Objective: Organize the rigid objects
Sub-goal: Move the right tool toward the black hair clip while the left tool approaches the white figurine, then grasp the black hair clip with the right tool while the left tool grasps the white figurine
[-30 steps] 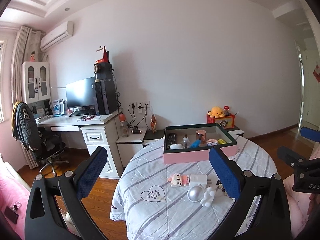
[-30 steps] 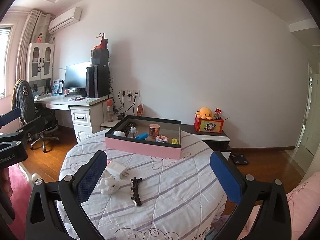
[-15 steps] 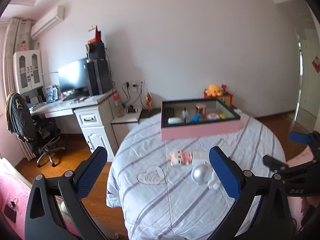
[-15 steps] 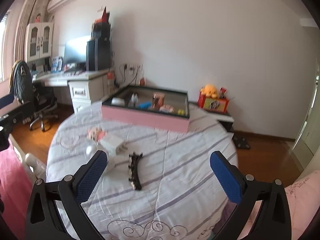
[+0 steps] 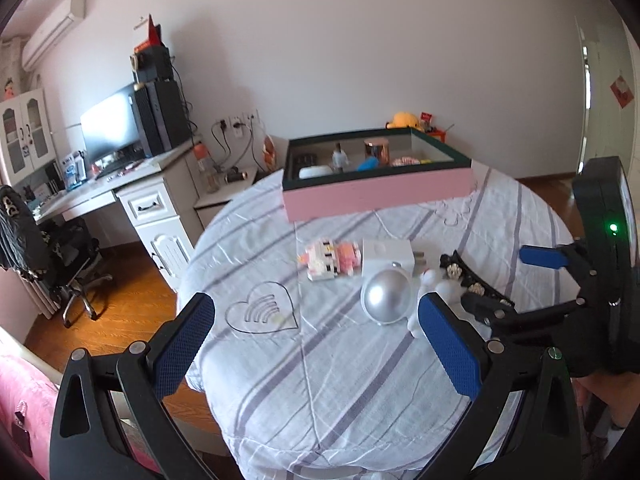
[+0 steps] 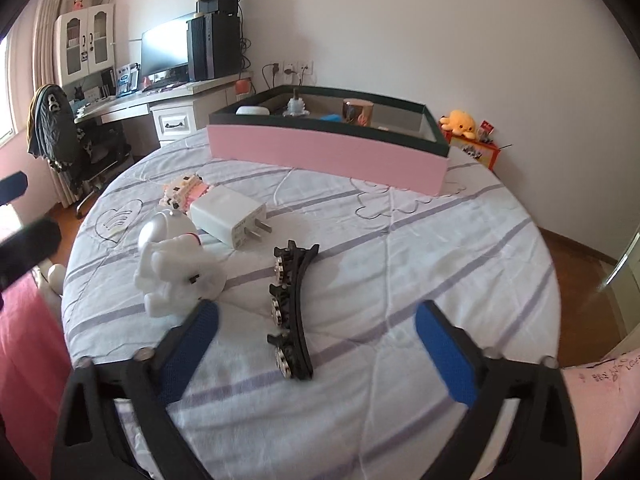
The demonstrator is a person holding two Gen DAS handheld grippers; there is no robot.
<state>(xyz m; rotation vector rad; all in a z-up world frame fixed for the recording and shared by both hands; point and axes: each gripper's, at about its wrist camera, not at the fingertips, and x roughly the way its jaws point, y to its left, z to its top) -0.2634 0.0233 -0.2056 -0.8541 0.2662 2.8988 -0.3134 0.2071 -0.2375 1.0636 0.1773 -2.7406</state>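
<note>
**Four loose pieces on a striped round surface, a pink box beyond**

The round surface (image 6: pixel 400 264) wears a pale, creased quilted cloth with grey-lilac stripes and stitched heart outlines. Four rigid things lie loose on it, all ahead of both tongs. One black hair clip (image 6: pixel 291 308), long, curved and toothed with pale round studs, lies between the fingers of the right tongs (image 6: pixel 316 344), untouched by either pad. One glossy white astronaut figure (image 6: pixel 176 264) with a mirror-silver domed visor lies just ahead of the right tongs' left finger, toward the left. One smooth white boxy charger (image 6: pixel 226 214) with two metal prongs sits farther ahead, touching or nearly touching one small pink-and-white brick-built toy (image 6: pixel 185 191) beyond it.

At the far side stands one rectangular box (image 6: pixel 324 152), matte pink wall, dark green rim, holding a copper-coloured shiny cup, a white oval thing, a blue piece and a few smaller bits.

The right tongs are spread and closing, pinching nothing. The left tongs (image 5: pixel 316 344) are spread wide over bare cloth, with the astronaut's visor just ahead of their right finger. All four pads are blue and mesh-textured on black plastic arms.
</note>
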